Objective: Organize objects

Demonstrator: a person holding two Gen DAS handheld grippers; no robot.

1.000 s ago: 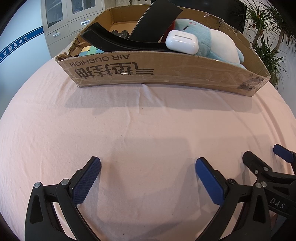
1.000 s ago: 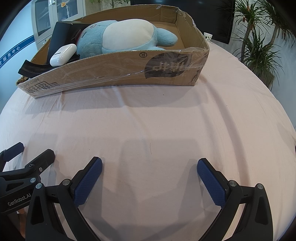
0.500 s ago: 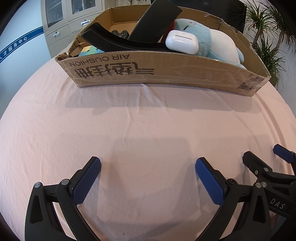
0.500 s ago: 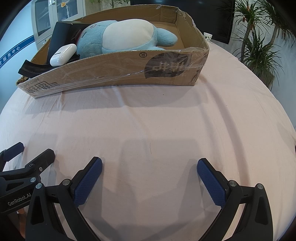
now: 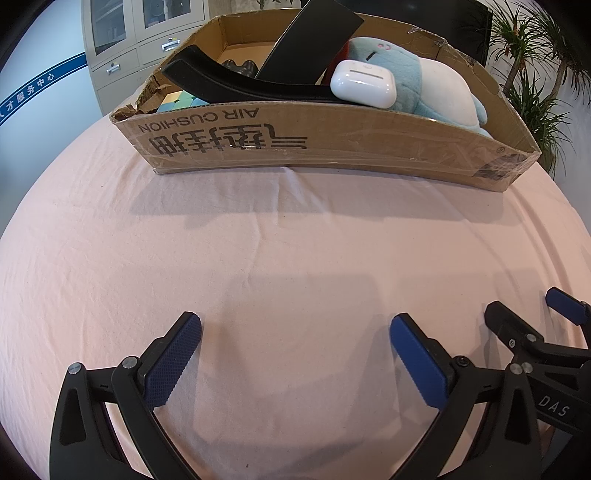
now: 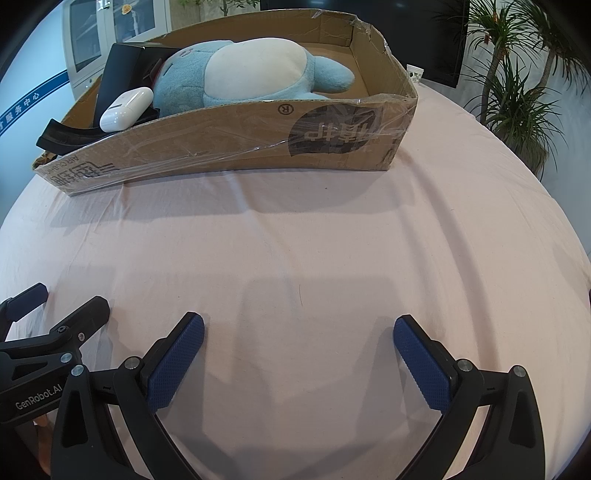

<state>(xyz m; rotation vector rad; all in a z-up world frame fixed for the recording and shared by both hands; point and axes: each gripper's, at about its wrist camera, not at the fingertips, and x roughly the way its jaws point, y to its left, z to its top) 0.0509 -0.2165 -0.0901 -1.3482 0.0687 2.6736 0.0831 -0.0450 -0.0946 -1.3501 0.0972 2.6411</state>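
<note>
A cardboard box (image 5: 332, 140) (image 6: 240, 144) stands at the far side of the pink tablecloth. In it lie a blue and white plush toy (image 5: 436, 85) (image 6: 251, 74), a white earbuds case (image 5: 364, 83) (image 6: 125, 109), a curved black object (image 5: 240, 83) (image 6: 62, 136), a black flat box (image 5: 310, 40) and a pastel cube (image 5: 177, 101). My left gripper (image 5: 295, 354) is open and empty, low over the cloth near the front. My right gripper (image 6: 299, 354) is open and empty beside it, and shows in the left wrist view (image 5: 524, 325).
Grey cabinets (image 5: 125, 44) stand behind the table on the left. Potted plants (image 6: 517, 96) and a dark screen (image 6: 436, 33) stand on the right. The pink cloth (image 5: 295, 251) between the grippers and the box is bare.
</note>
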